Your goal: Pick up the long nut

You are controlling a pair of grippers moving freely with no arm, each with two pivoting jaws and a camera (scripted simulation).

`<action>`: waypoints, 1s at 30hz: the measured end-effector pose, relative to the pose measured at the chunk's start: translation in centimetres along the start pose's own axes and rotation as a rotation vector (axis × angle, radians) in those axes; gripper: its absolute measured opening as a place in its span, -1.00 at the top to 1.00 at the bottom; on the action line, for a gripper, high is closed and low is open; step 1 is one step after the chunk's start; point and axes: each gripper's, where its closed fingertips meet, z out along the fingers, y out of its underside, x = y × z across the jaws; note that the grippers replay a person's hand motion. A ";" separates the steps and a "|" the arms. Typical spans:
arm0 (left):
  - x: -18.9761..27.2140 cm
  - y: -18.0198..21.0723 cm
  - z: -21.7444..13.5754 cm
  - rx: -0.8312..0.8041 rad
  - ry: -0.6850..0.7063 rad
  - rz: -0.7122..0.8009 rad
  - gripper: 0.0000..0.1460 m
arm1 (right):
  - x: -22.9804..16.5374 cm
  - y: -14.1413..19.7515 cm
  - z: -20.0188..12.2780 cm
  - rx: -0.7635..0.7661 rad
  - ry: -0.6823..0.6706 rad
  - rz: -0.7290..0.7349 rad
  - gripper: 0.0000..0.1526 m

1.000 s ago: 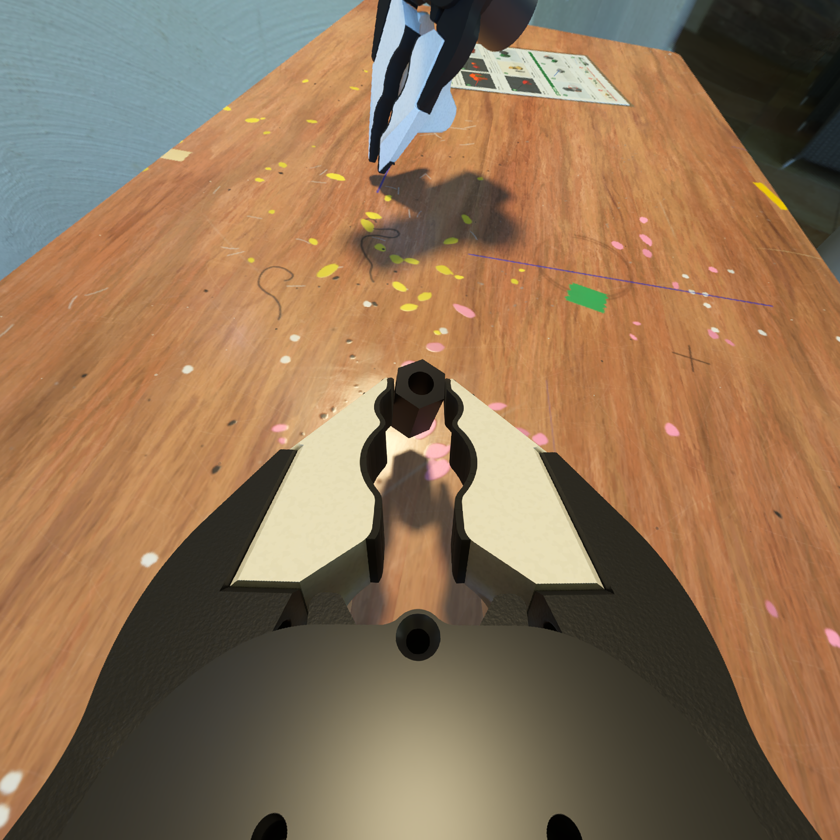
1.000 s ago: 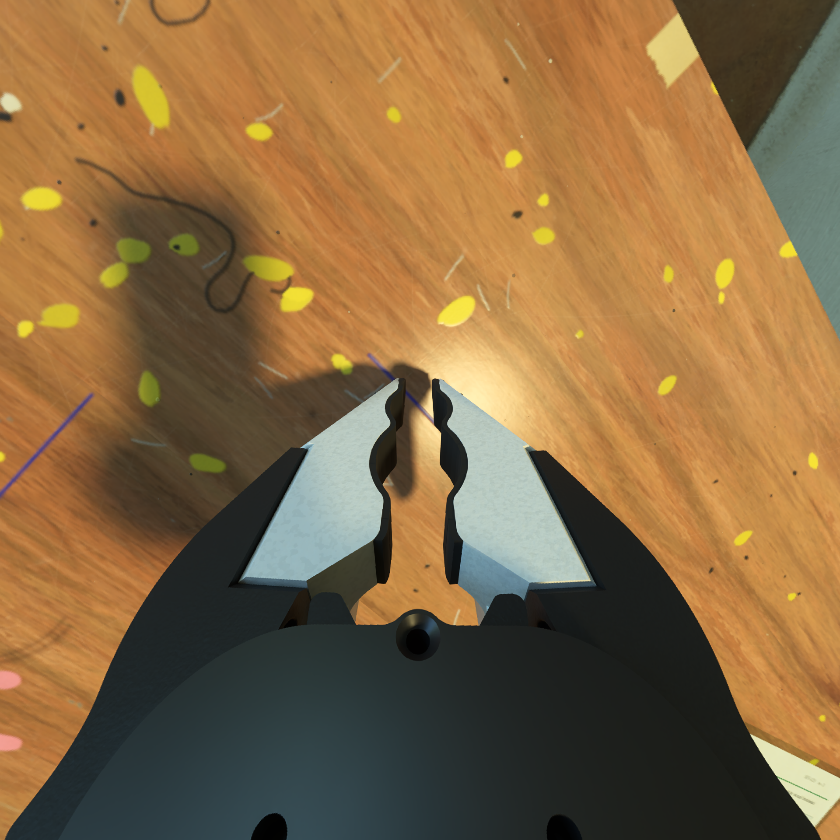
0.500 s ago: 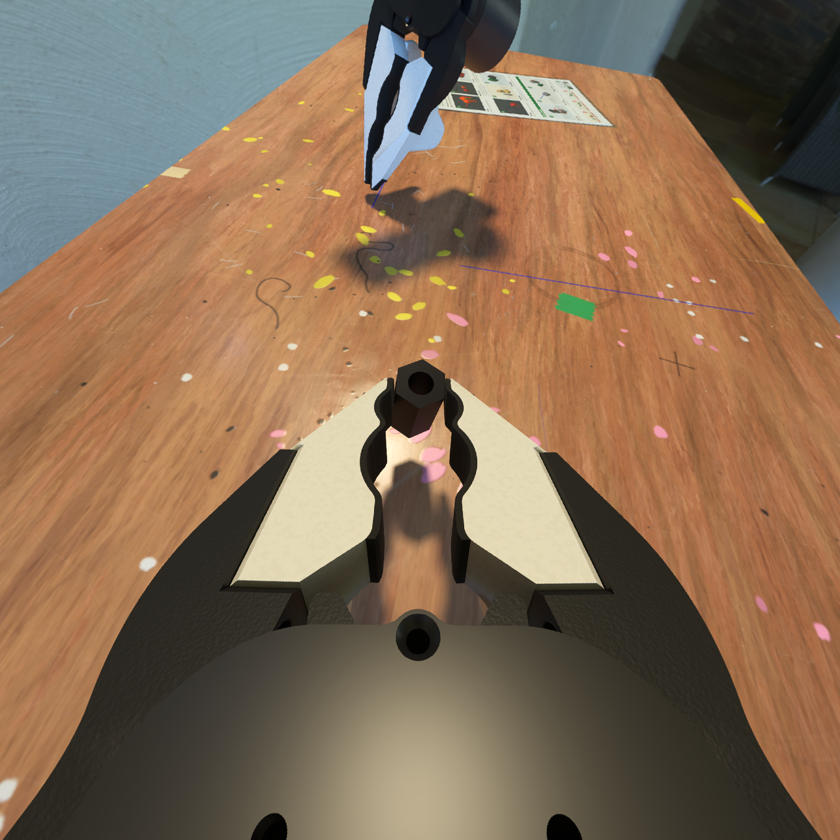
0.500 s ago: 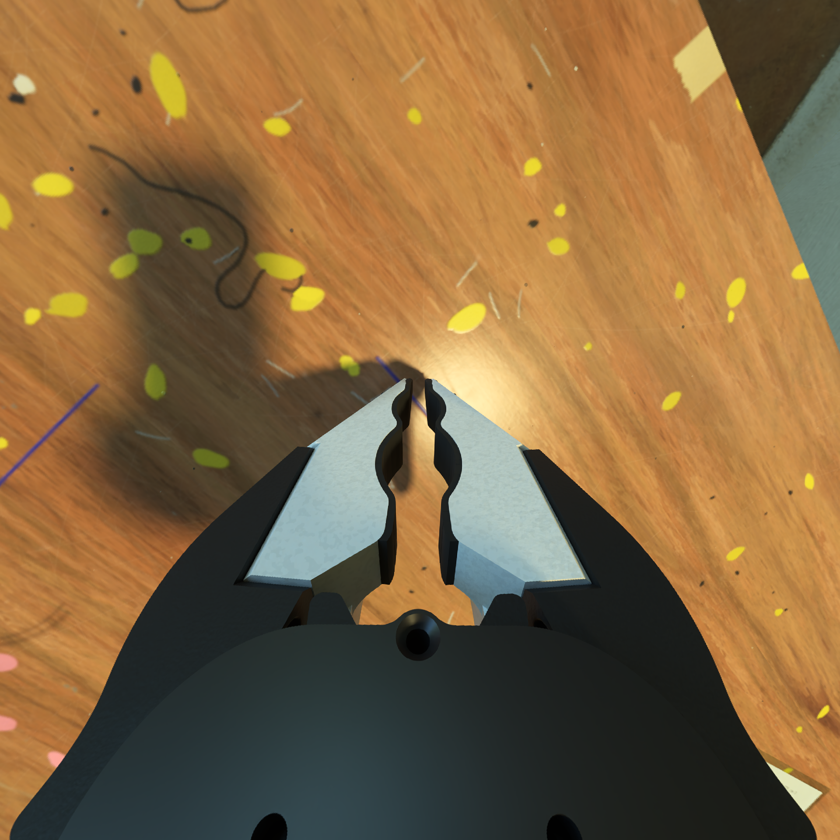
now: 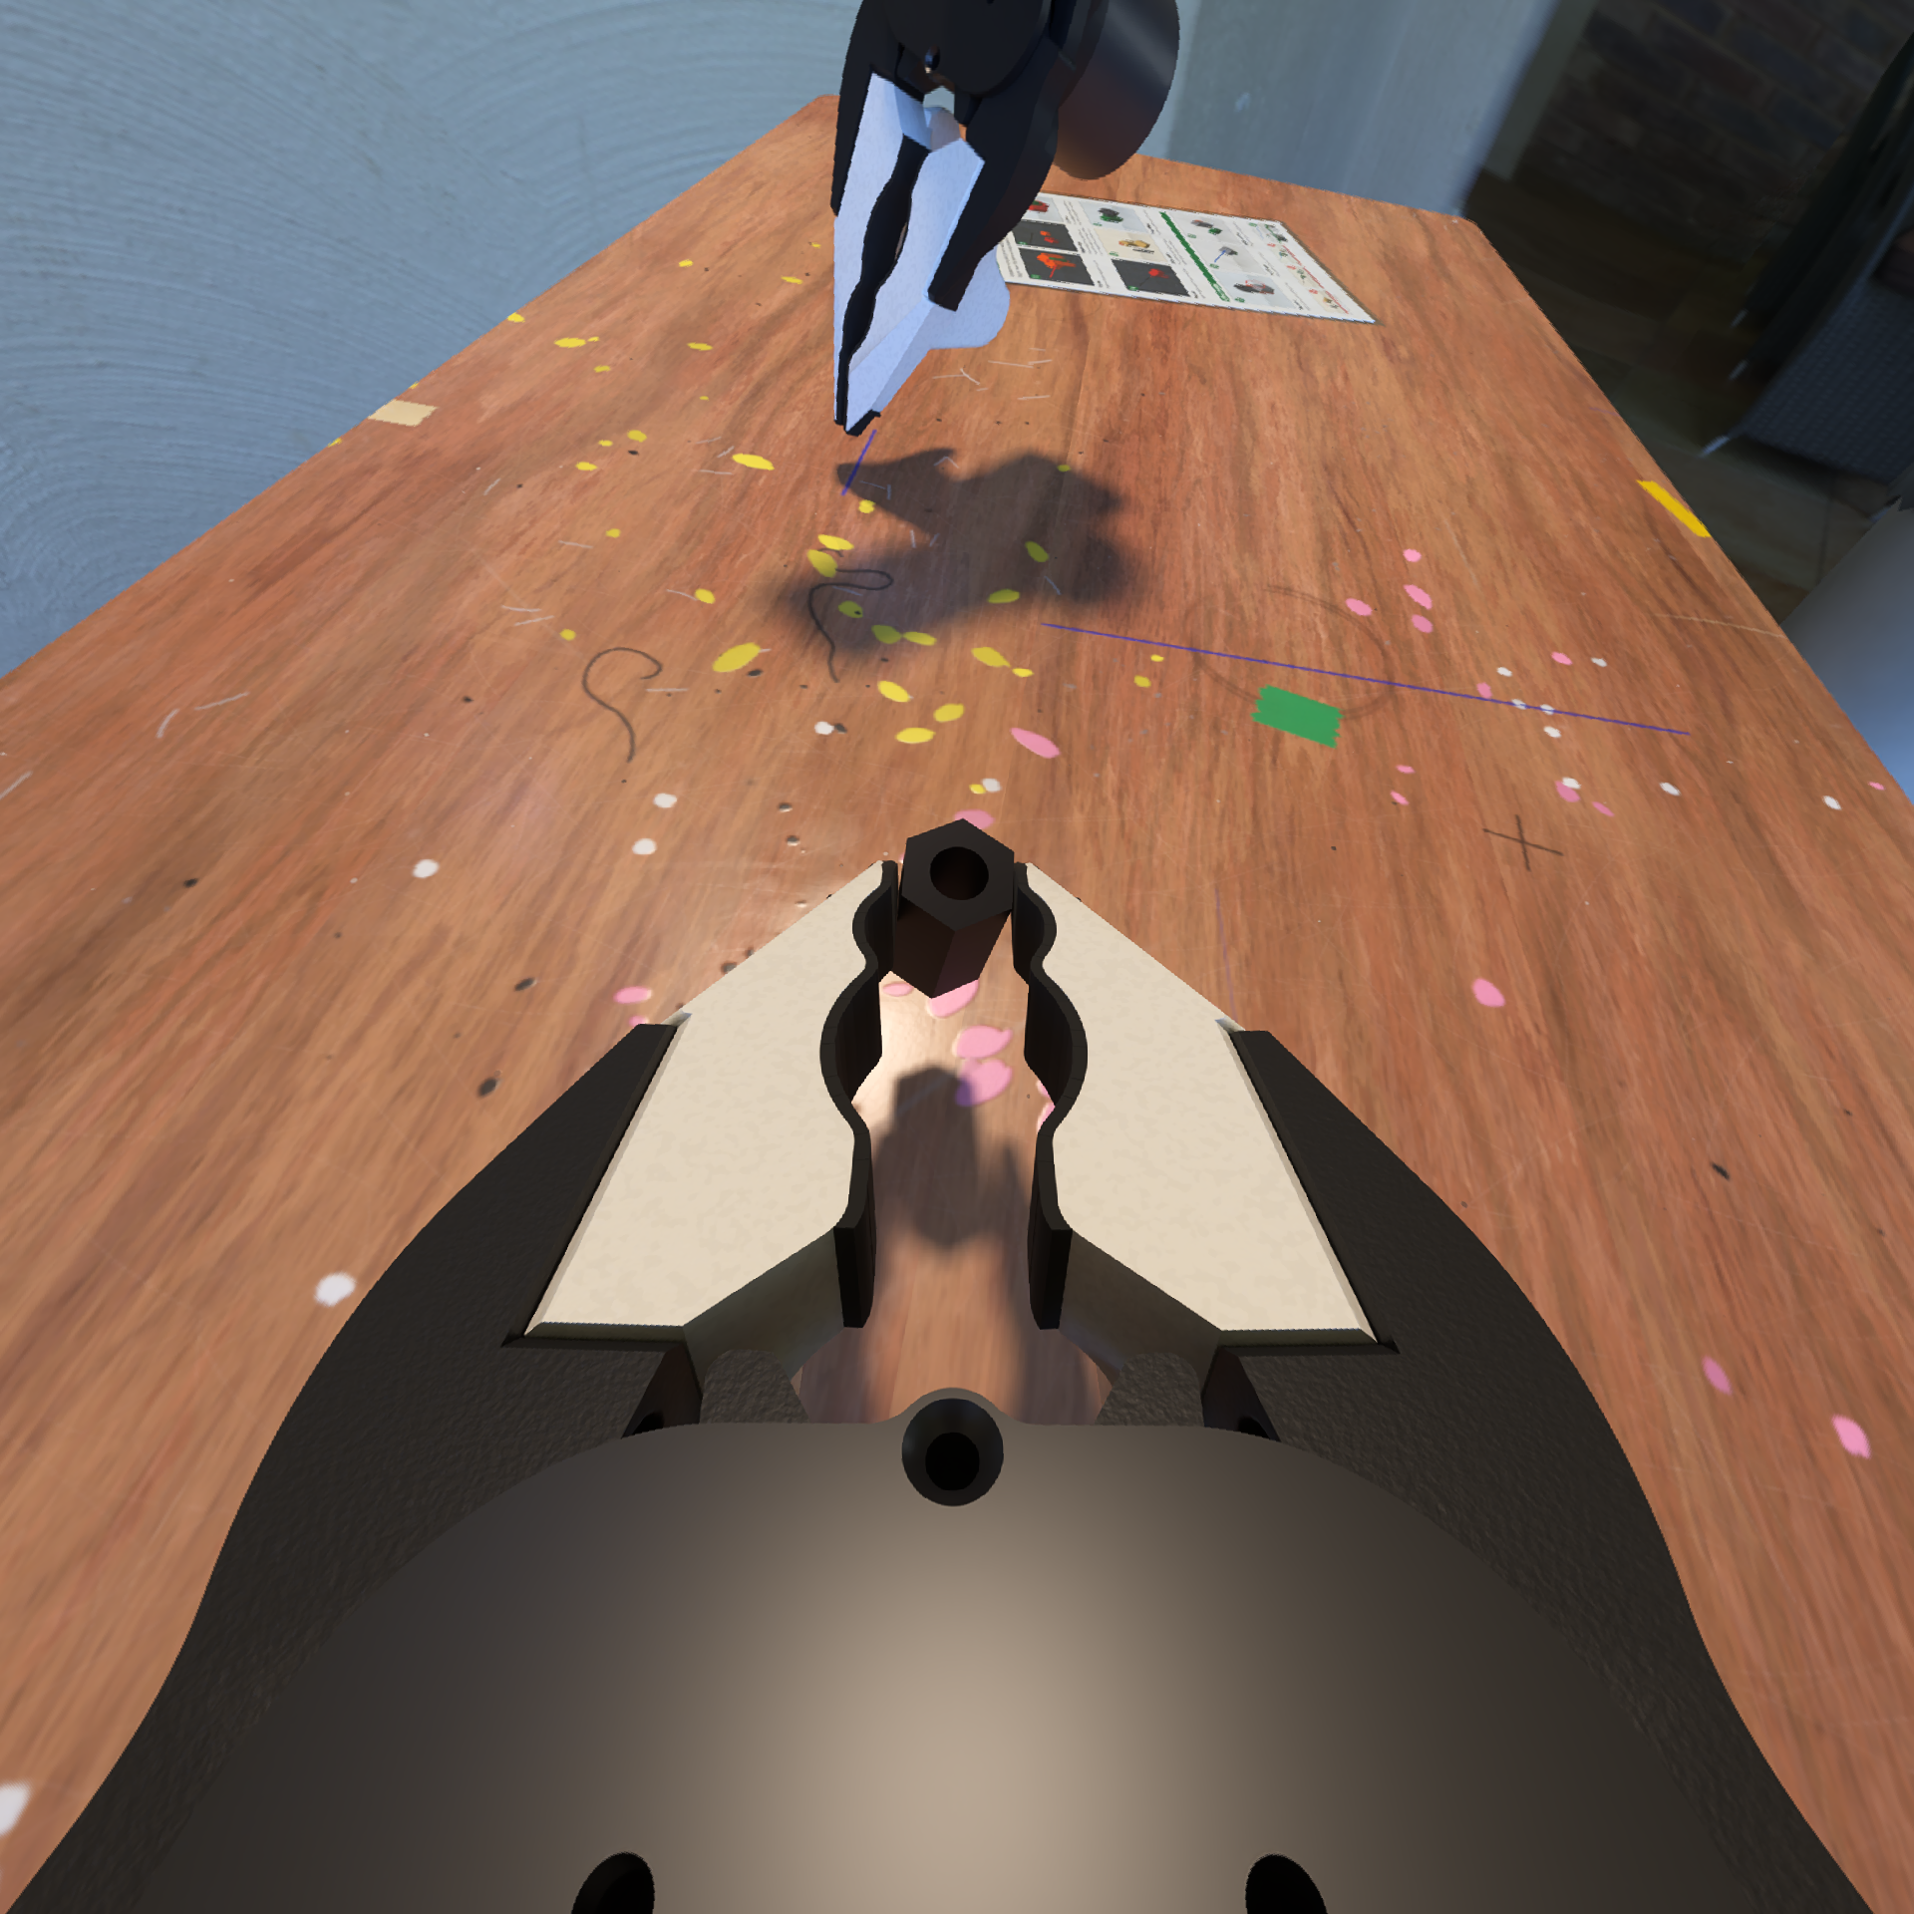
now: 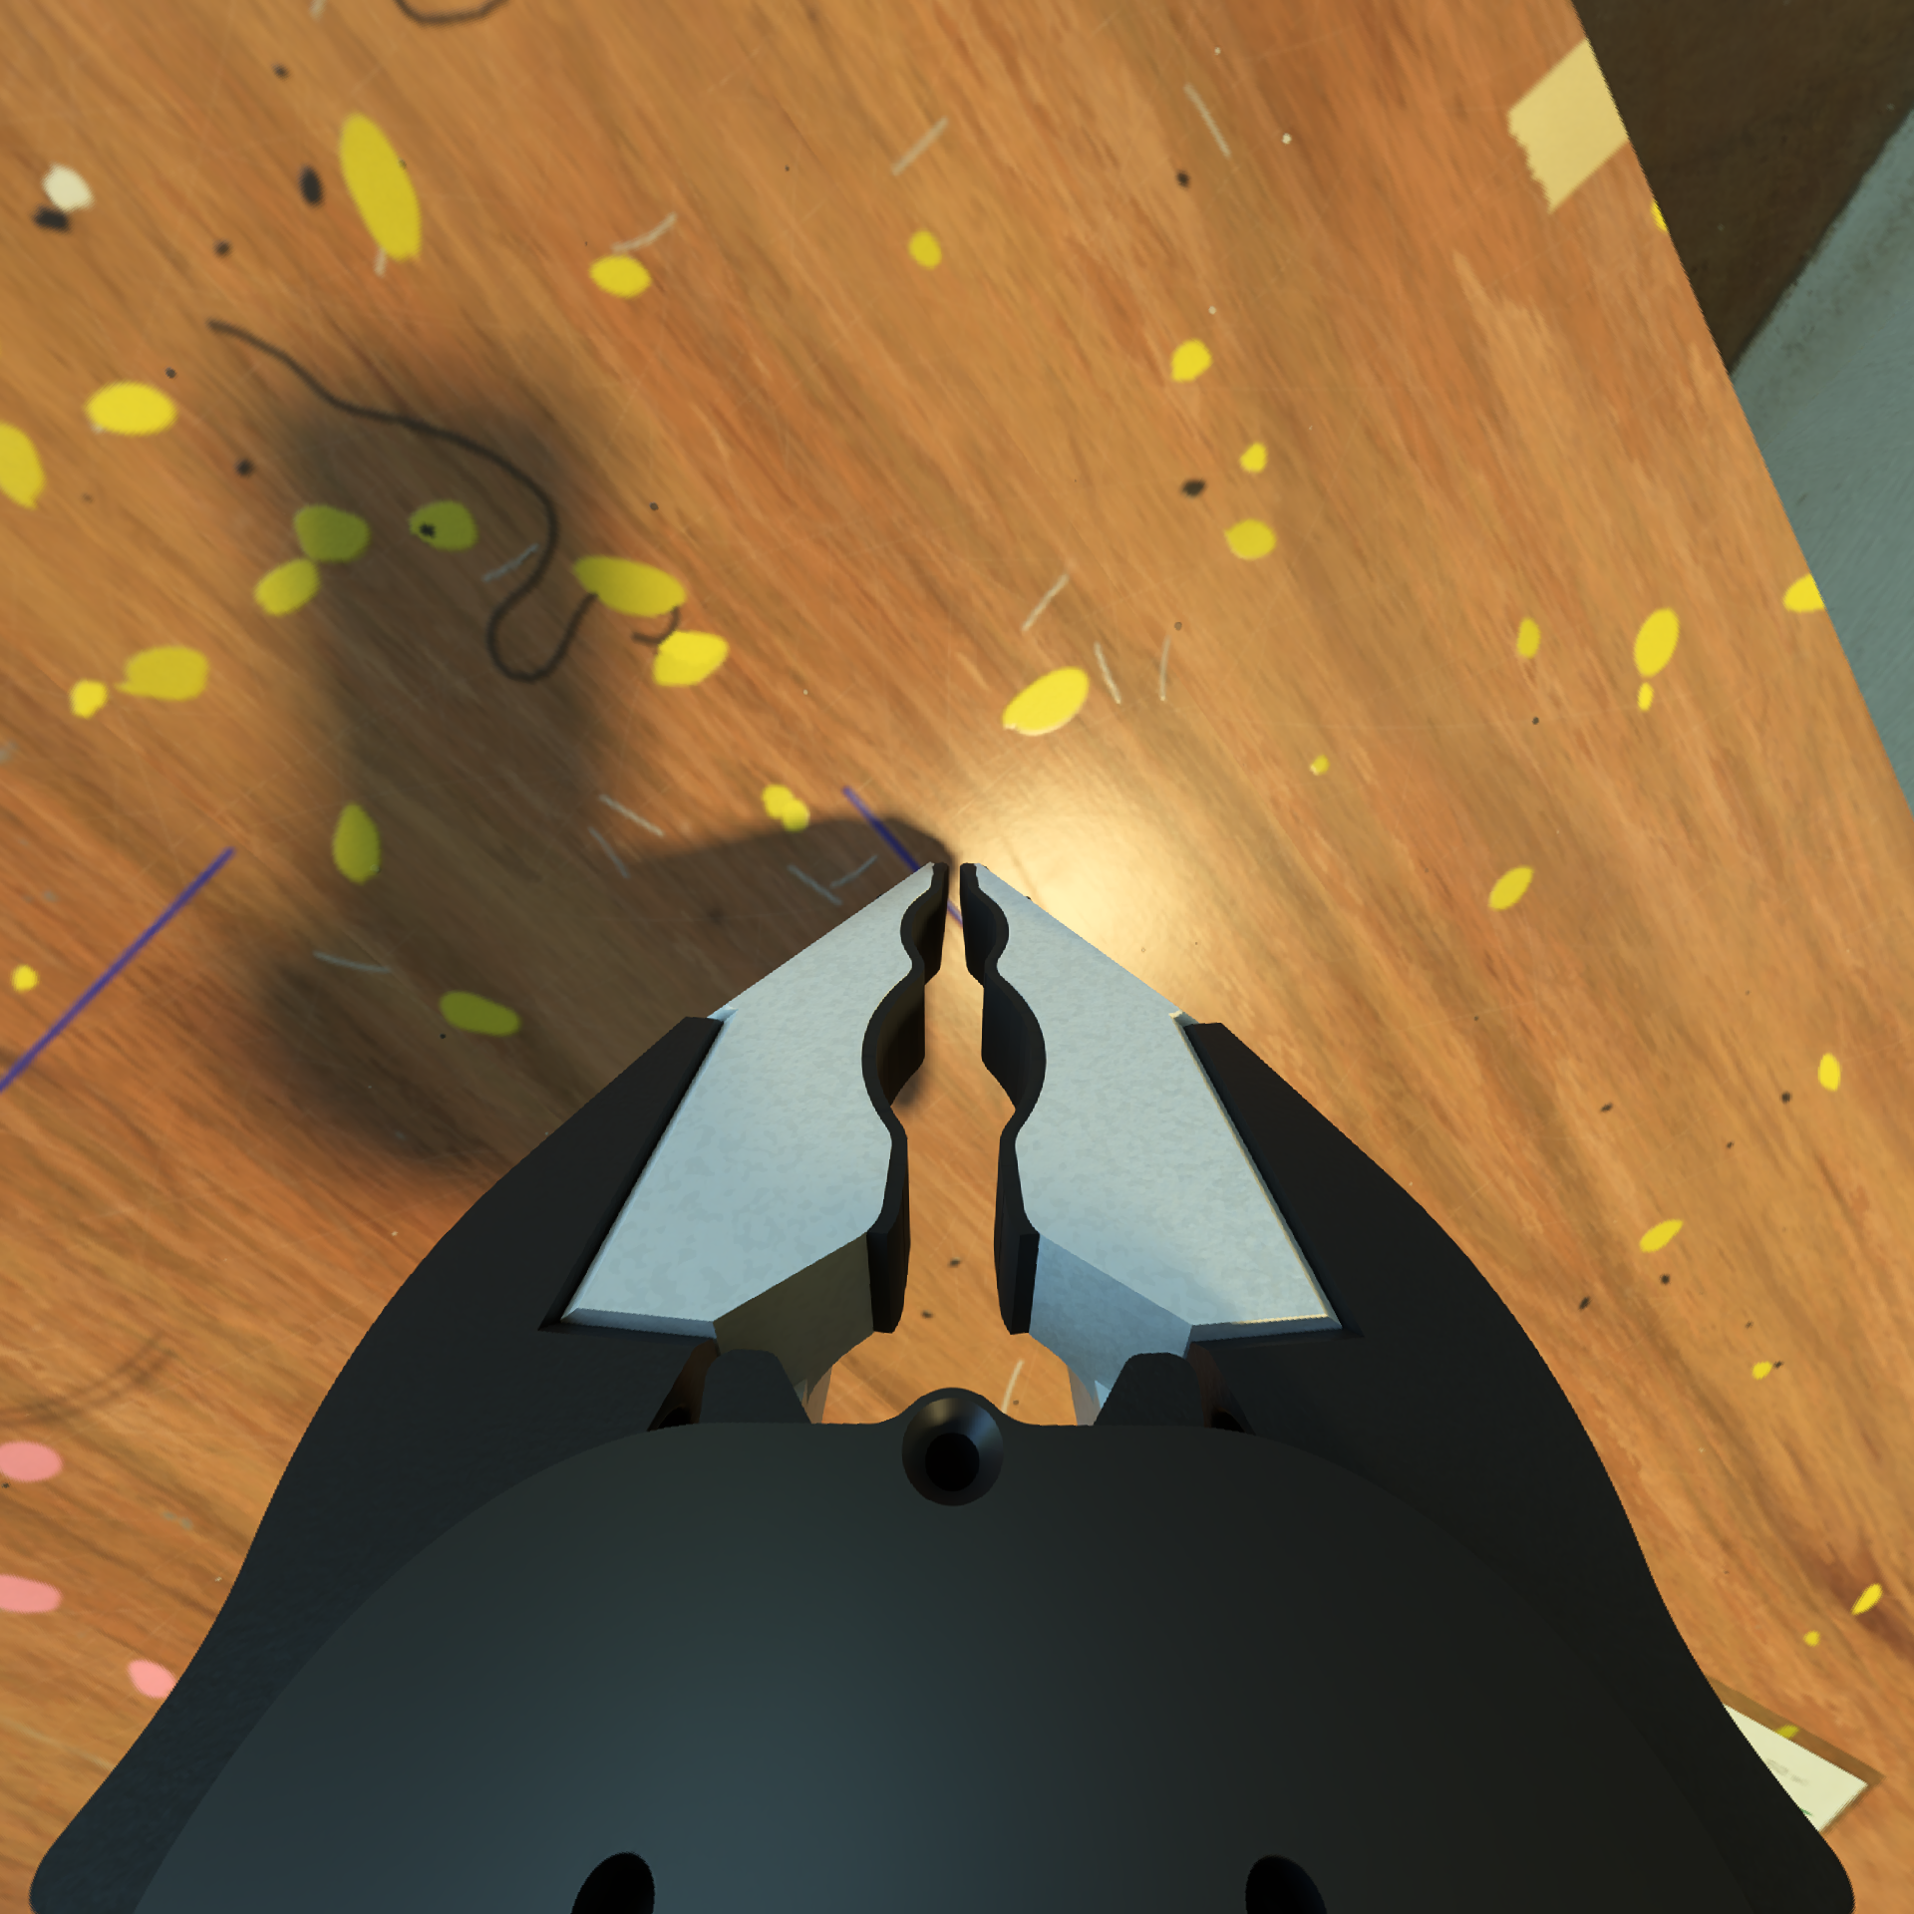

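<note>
Two grippers were in view above a long reddish-brown wooden table (image 5: pixel 1346 984) speckled with yellow, pink and white paint spots. The left gripper (image 5: pixel 954 880), with cream-coloured finger plates on a dark body, had its fingertips closed on the long nut (image 5: pixel 951 917) — a black hexagonal piece with a round bore through it, standing roughly upright between the tips. The nut's lower end hung clear of the wood, and its shadow lay on the table further back between the fingers.

Farther along the table, the right gripper (image 5: pixel 851 419) pointed steeply down, its pale blue-white finger plates nearly together just above the surface. In its own wrist view, that right gripper (image 6: pixel 953 875) held nothing; its tips were almost touching, with only a thin slit between them, over bare wood beside a short purple line (image 6: pixel 880 829).

Beyond it, near the far end of the table, lay a white printed sheet (image 5: pixel 1222 259) with small pictures. A green tape patch (image 5: pixel 1297 715) sat to the right on a long purple line — well apart from both grippers.
</note>
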 end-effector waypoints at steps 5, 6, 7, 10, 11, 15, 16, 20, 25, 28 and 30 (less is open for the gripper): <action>0.0 -0.1 -0.1 0.006 -0.005 0.001 0.71 | -0.4 -0.6 0.3 0.003 -0.015 -0.021 0.97; -0.1 -0.1 -0.1 0.009 -0.006 0.001 0.71 | -0.3 -0.7 0.2 0.012 -0.014 -0.021 0.97; -0.1 -0.1 -0.1 0.010 -0.007 0.001 0.71 | -0.2 -0.8 0.0 0.015 -0.010 -0.019 0.97; -0.1 -0.1 -0.1 0.010 -0.005 -0.001 0.71 | 0.2 -0.6 -0.1 0.009 -0.011 -0.007 0.96; 0.0 -0.1 -0.1 0.009 -0.003 -0.002 0.71 | 0.2 -0.4 0.0 0.002 -0.012 -0.008 0.96; 0.0 -0.1 -0.1 0.011 -0.004 0.000 0.71 | 0.1 -0.1 0.5 -0.021 -0.012 -0.020 0.96; 0.0 -0.1 -0.1 0.012 -0.005 0.000 0.71 | 0.1 -0.1 0.6 -0.021 -0.009 -0.020 0.96; 0.0 -0.1 -0.1 0.012 -0.003 -0.002 0.71 | 0.1 -0.2 0.7 -0.011 -0.009 -0.021 0.97; 0.0 -0.1 -0.1 0.011 -0.001 -0.002 0.71 | -0.1 -0.1 0.6 -0.019 0.004 -0.043 1.00; 0.0 -0.2 -0.2 0.015 -0.004 -0.001 0.71 | -0.5 0.0 0.4 -0.002 -0.015 -0.032 1.00; 0.0 -0.2 -0.2 0.015 -0.004 0.001 0.71 | -0.6 0.0 0.1 0.012 -0.018 -0.021 1.00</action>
